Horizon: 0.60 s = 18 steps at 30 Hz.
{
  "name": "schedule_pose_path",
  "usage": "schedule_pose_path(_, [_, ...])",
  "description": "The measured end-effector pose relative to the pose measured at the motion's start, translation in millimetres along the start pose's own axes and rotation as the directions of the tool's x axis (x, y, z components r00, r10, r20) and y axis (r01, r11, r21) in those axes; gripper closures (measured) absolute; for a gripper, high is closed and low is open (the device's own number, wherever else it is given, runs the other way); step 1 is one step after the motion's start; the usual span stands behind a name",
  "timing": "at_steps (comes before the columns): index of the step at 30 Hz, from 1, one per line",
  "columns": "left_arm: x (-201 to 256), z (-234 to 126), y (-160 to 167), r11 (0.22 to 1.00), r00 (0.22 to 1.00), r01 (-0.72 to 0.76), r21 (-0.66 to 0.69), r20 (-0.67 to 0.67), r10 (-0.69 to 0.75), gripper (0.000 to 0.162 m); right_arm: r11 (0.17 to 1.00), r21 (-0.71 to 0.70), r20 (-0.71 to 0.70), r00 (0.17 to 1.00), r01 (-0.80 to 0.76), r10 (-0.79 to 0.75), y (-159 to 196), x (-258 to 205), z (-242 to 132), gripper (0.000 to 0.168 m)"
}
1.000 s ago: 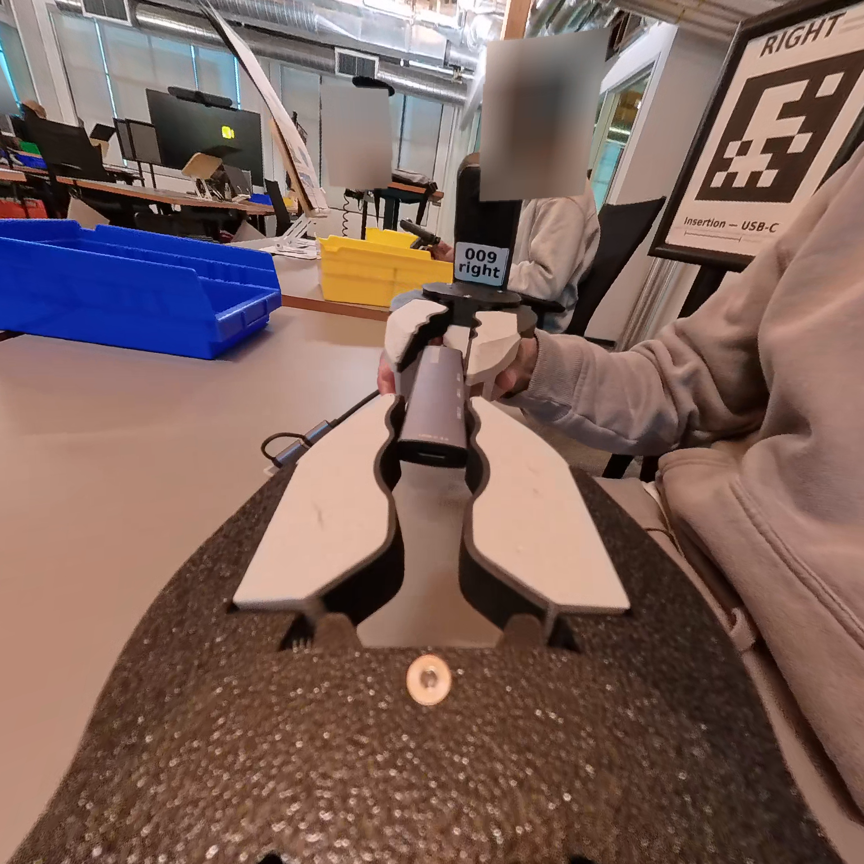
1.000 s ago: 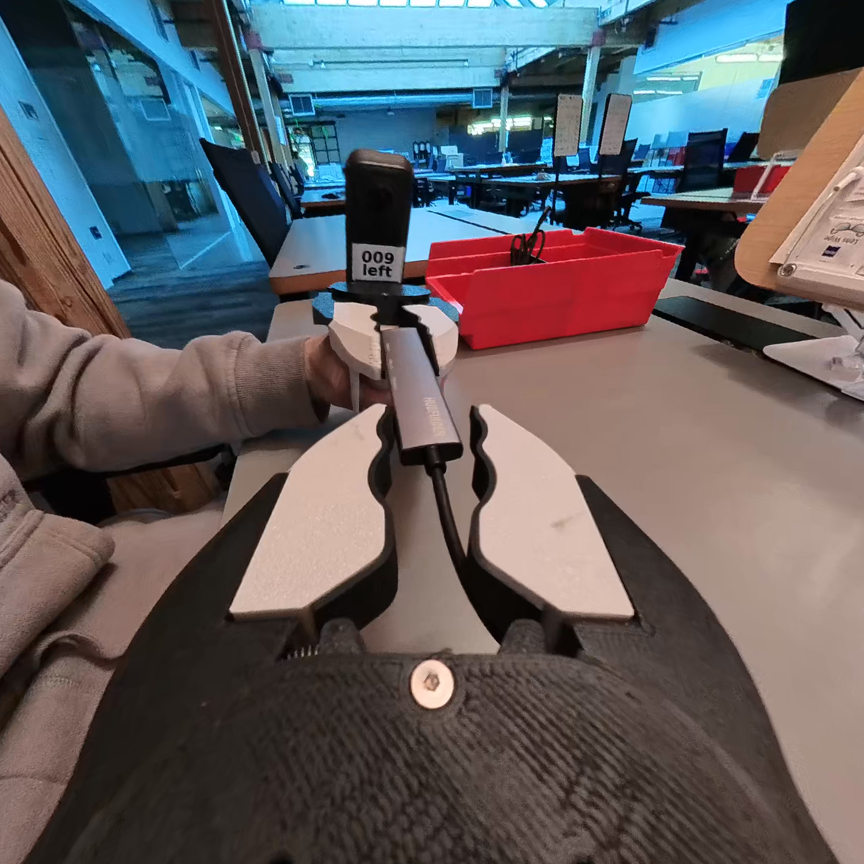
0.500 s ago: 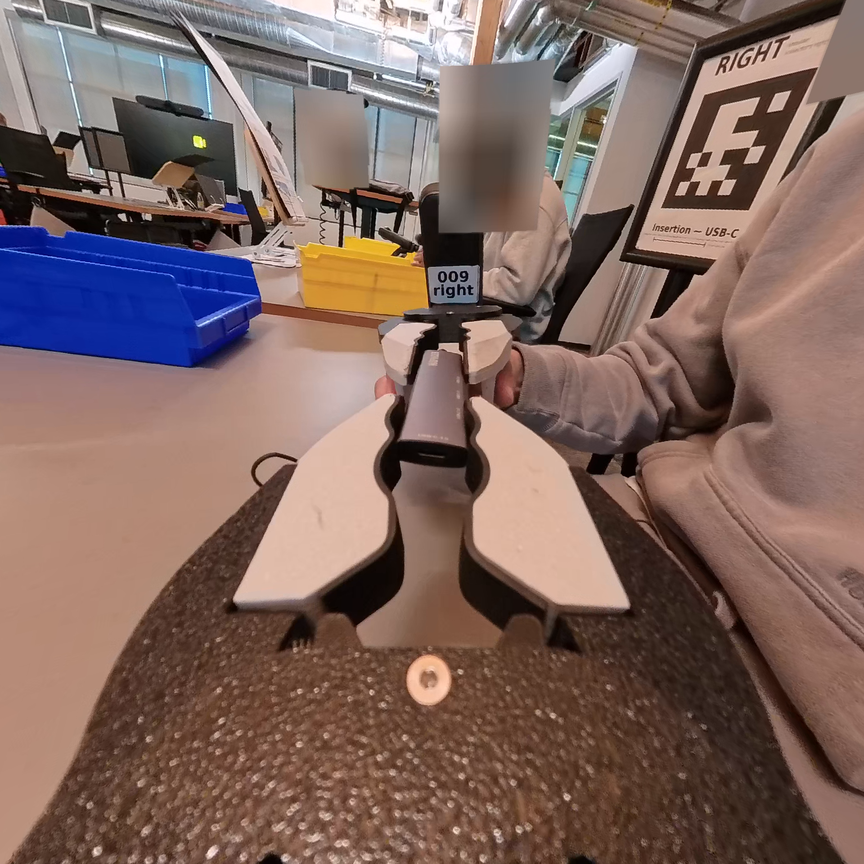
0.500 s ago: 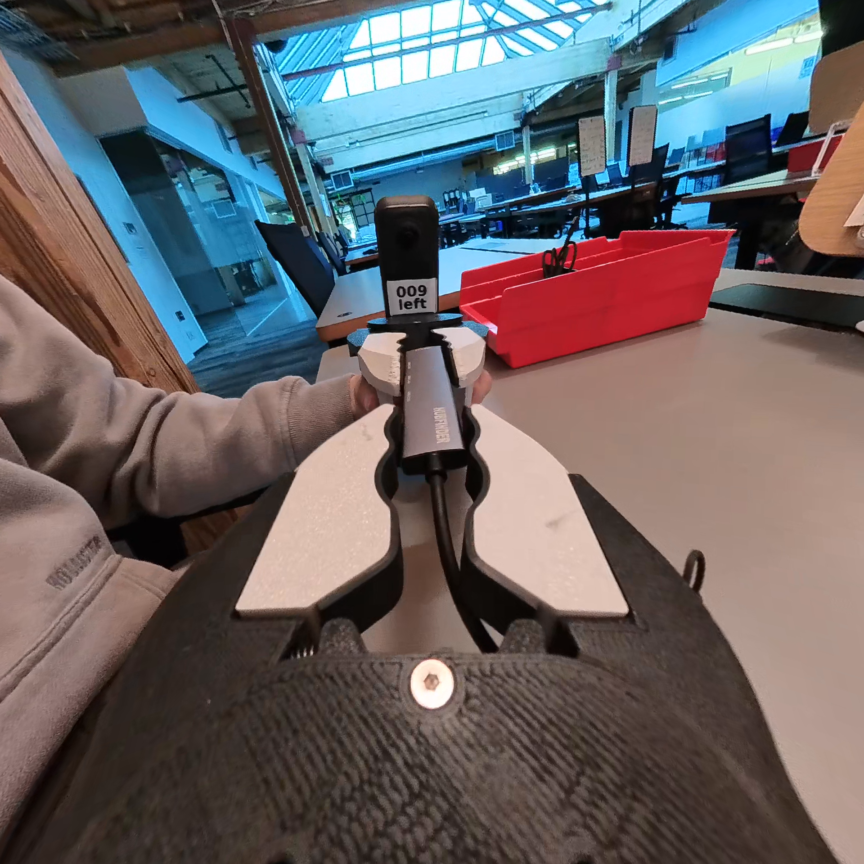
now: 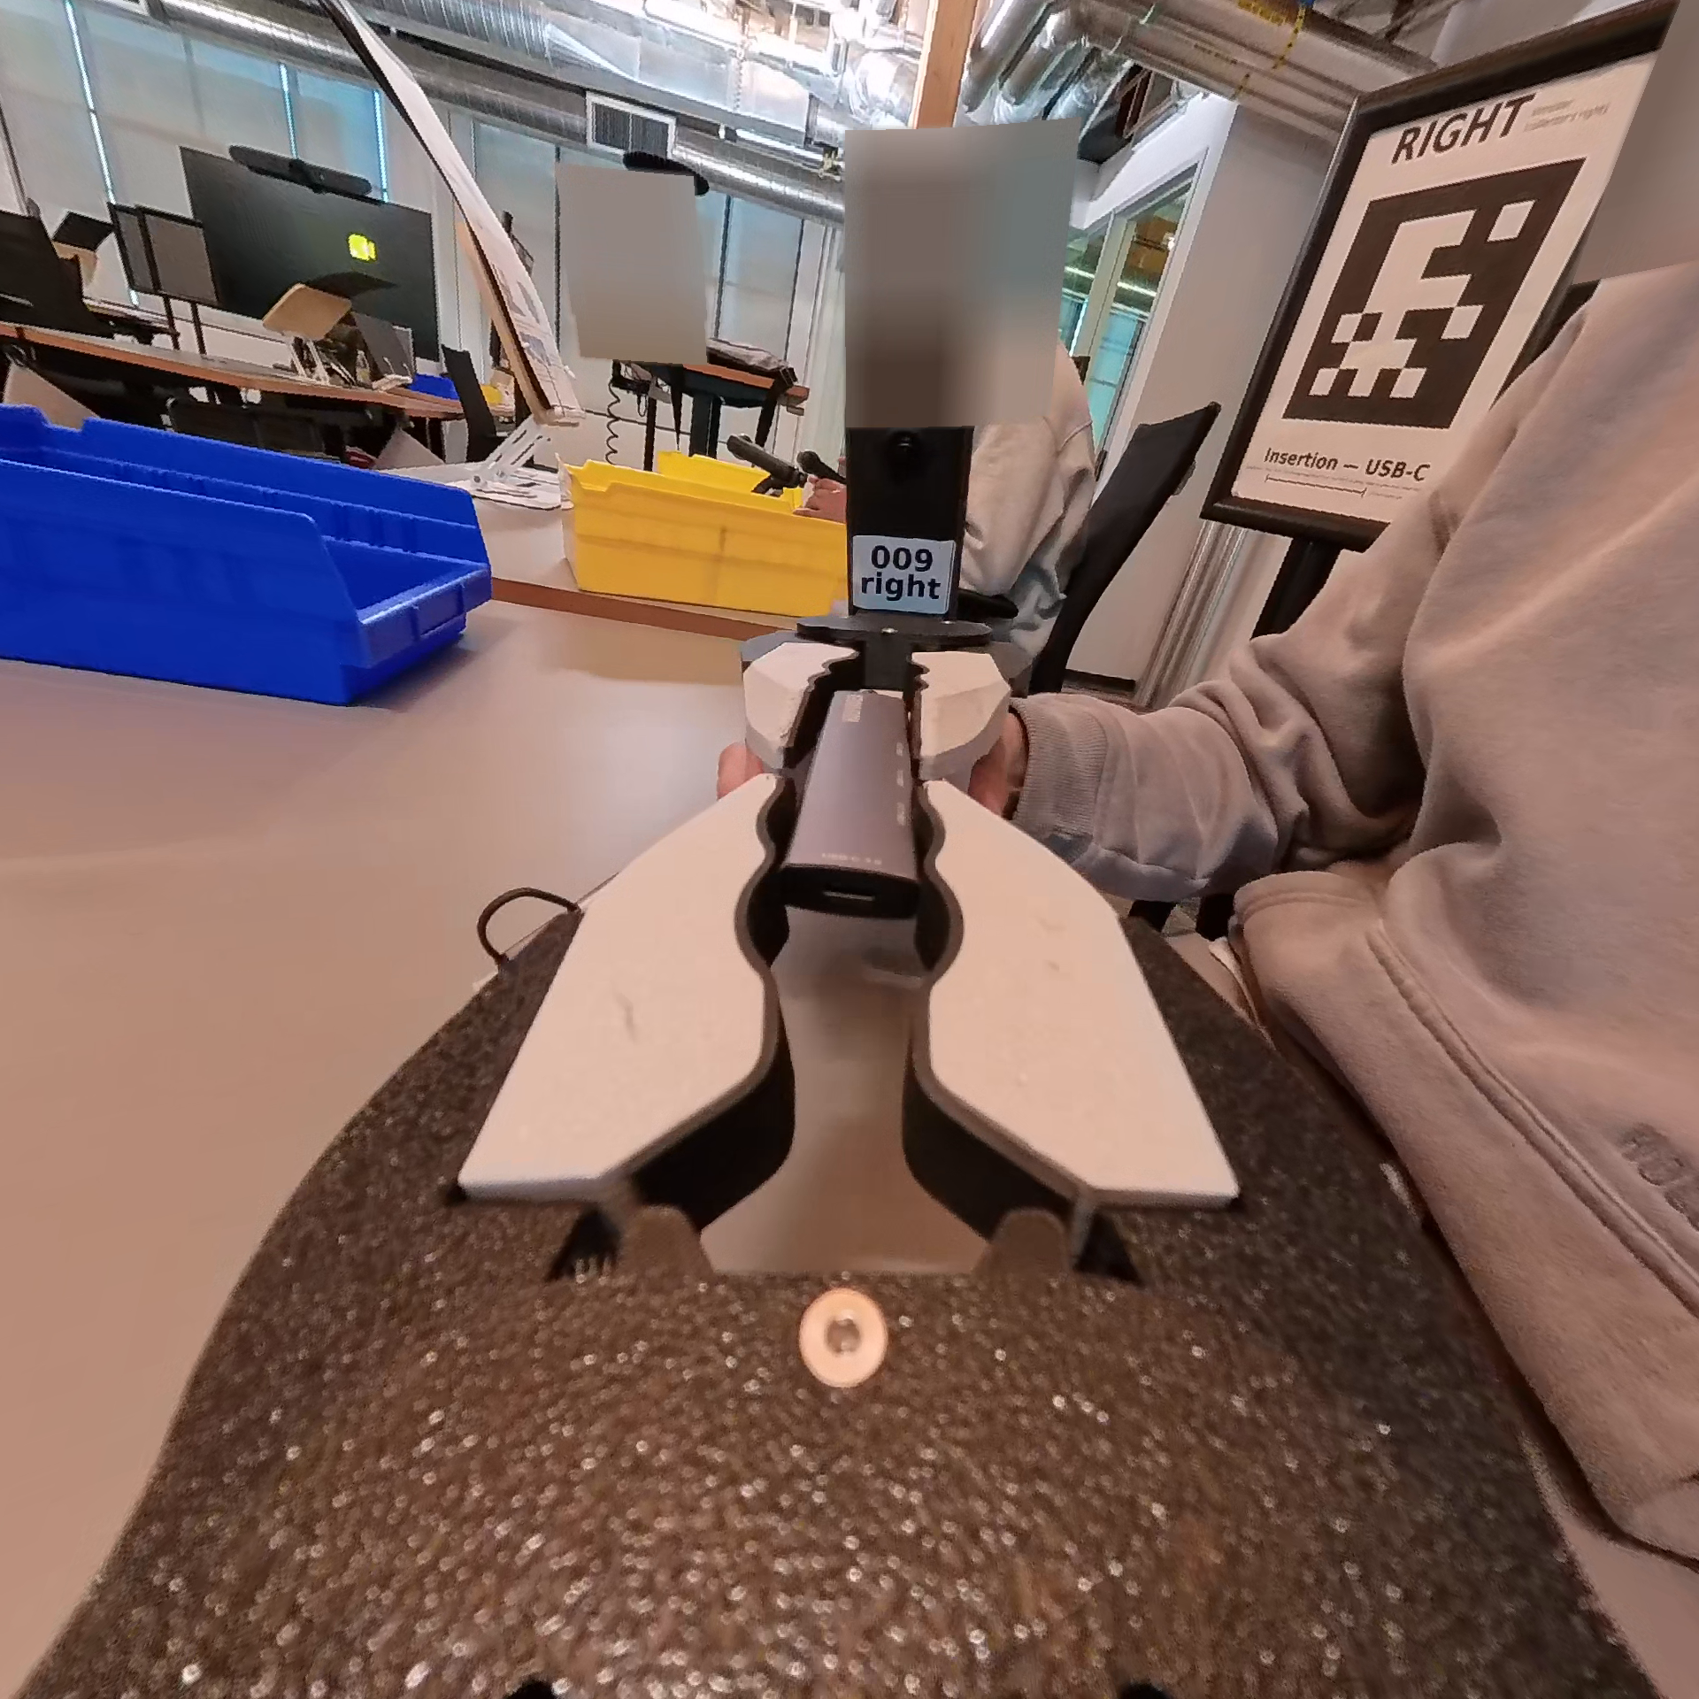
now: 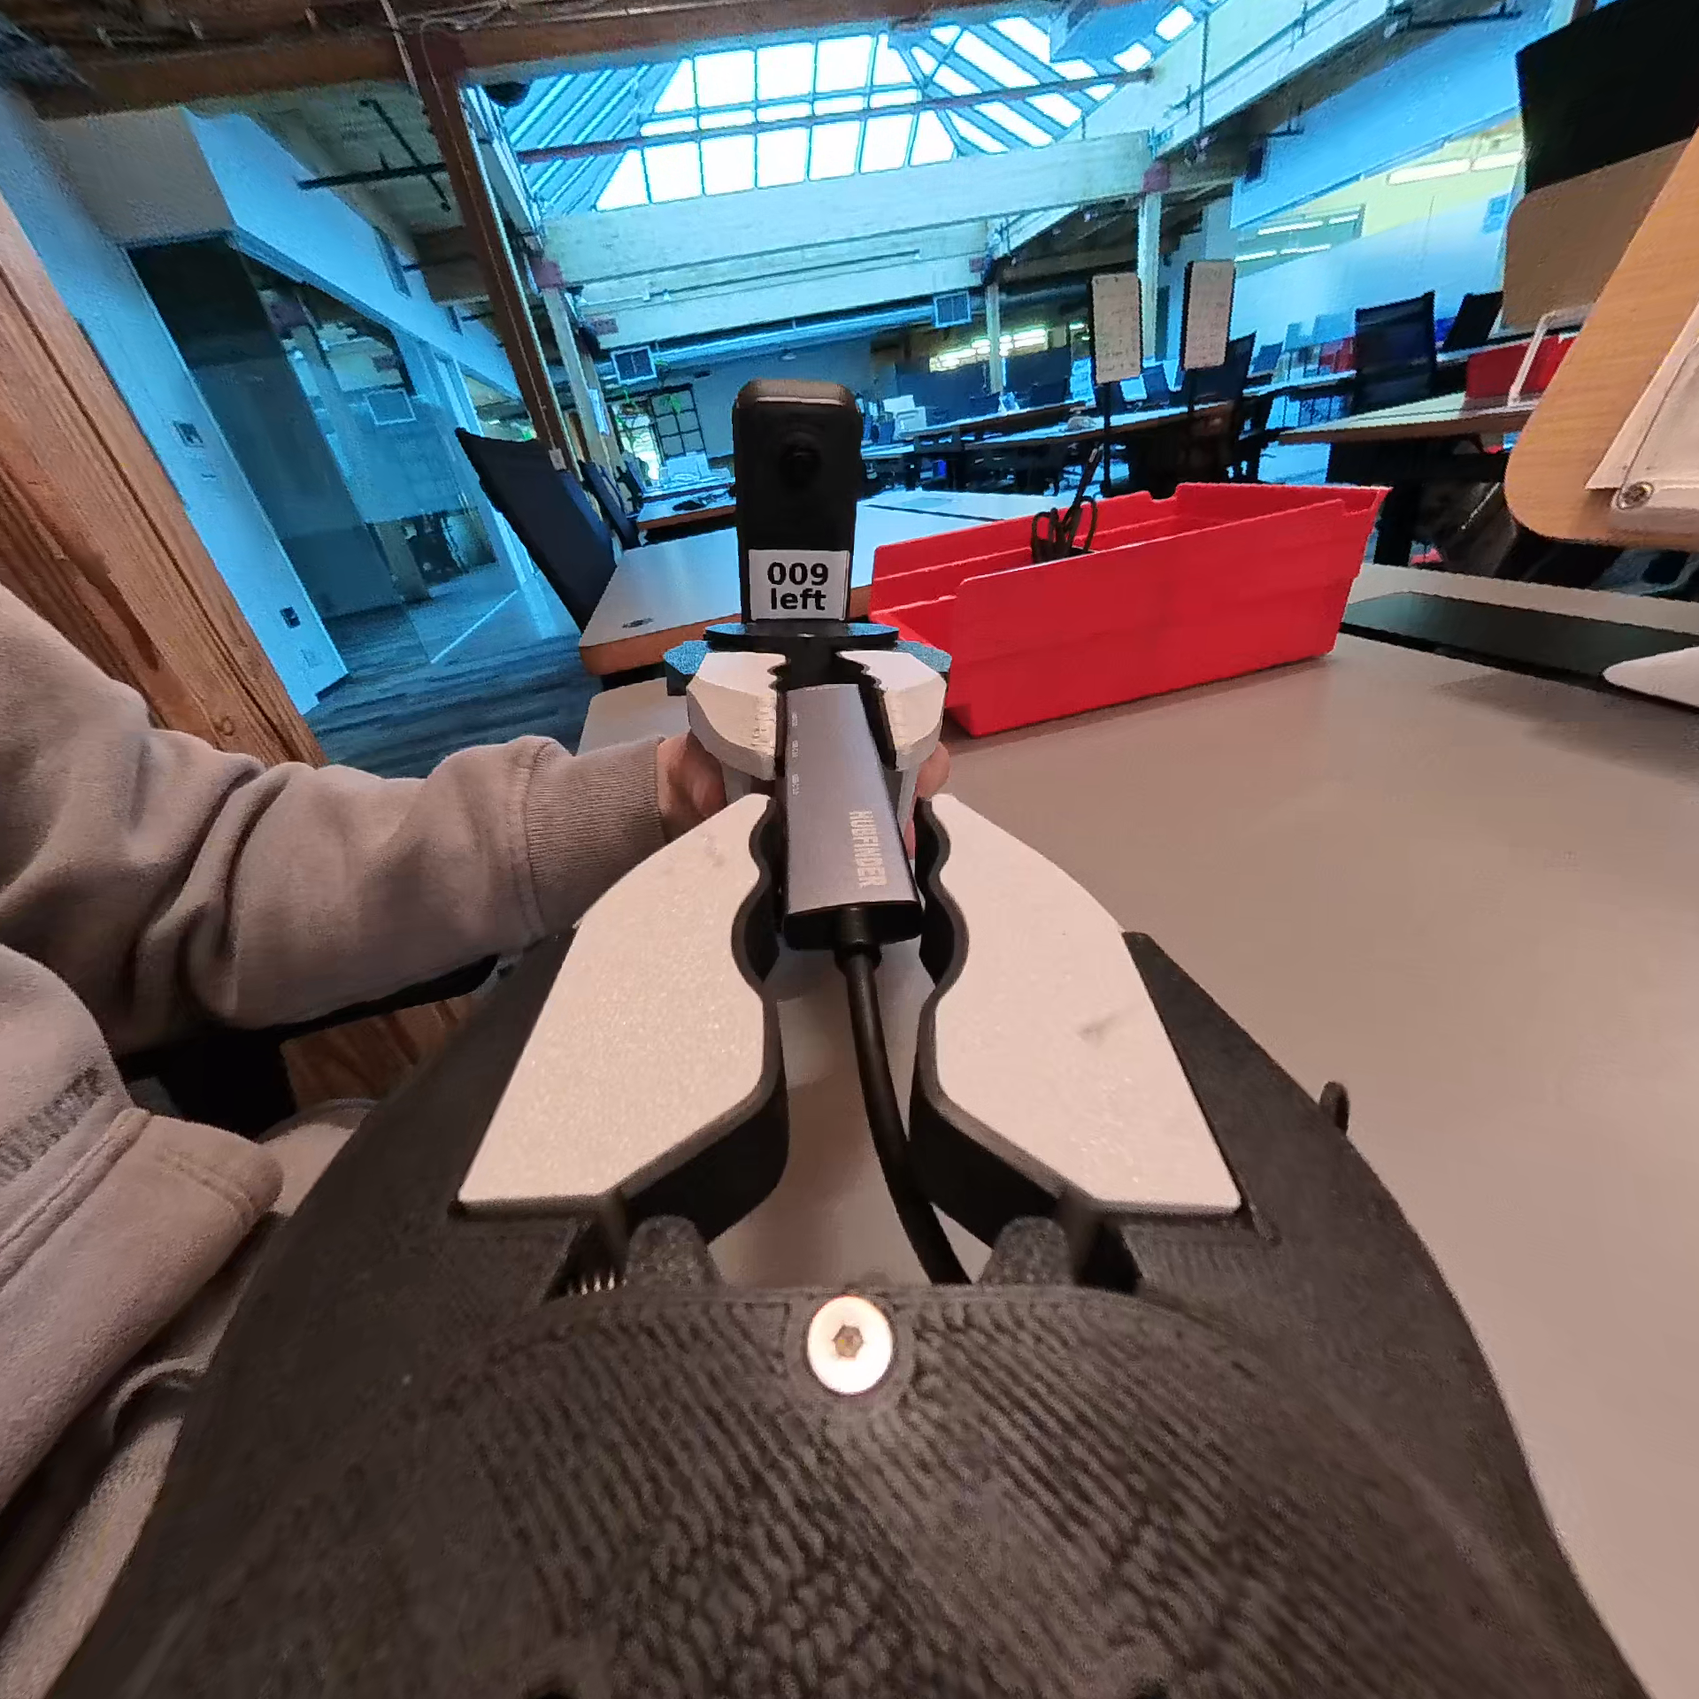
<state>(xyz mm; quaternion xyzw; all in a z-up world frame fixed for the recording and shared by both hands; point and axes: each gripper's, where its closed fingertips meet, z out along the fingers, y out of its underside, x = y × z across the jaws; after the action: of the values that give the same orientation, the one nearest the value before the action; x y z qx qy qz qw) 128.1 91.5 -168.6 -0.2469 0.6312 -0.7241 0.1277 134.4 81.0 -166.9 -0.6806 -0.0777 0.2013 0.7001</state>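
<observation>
A slim grey hub (image 5: 860, 800) with a black cable is held level above the grey table (image 5: 276, 873), between two grippers that face each other. My left gripper (image 5: 850, 827) is shut on the end with an open port. My right gripper (image 6: 846, 855) is shut on the other end of the hub (image 6: 837, 827), where the black cable (image 6: 873, 1057) leaves and runs down between its fingers. Each gripper also shows in the other's view: the right one (image 5: 869, 708) and the left one (image 6: 814, 717), each with a hand behind it.
A blue bin (image 5: 230, 570) and a yellow bin (image 5: 699, 552) stand on the far left of the table. A red bin (image 6: 1122, 598) stands at its other end. A framed sign (image 5: 1434, 294) stands behind a grey sleeve (image 5: 1333, 735). A cable loop (image 5: 515, 910) lies on the table.
My right gripper's fingers, apart beside the hub a second ago, have shut on its cable end. Both views have tilted upward a little. The left grip has not changed.
</observation>
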Motion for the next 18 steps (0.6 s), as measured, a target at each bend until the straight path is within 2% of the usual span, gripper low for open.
schedule_pose_path(13, [1.5, -0.8, -2.0, 0.999, 1.000, -0.014, 0.030, -0.012, 0.015, 0.137, 1.000, 0.012, 0.032, 0.999, -0.023, 0.022, -0.7, -5.1, 0.8, 0.143])
schedule_pose_path(15, [-4.9, -2.3, -6.2, 0.999, 0.999, -0.013, 0.052, 0.043, 0.011, 0.128, 0.999, 0.040, -0.001, 1.000, -0.020, 0.020, -4.4, -0.6, 0.6, 0.142])
schedule_pose_path(16, [-10.7, -5.2, -10.1, 0.997, 0.995, -0.020, 0.071, 0.095, 0.013, 0.115, 0.997, 0.065, -0.013, 1.000, -0.027, 0.028, -8.5, 2.4, -2.0, 0.142])
schedule_pose_path(18, [-17.9, -13.8, -18.3, 0.996, 0.986, -0.021, 0.092, 0.167, 0.006, 0.111, 0.993, 0.110, -0.056, 0.997, -0.052, 0.058, -16.6, 14.4, -10.3, 0.142])
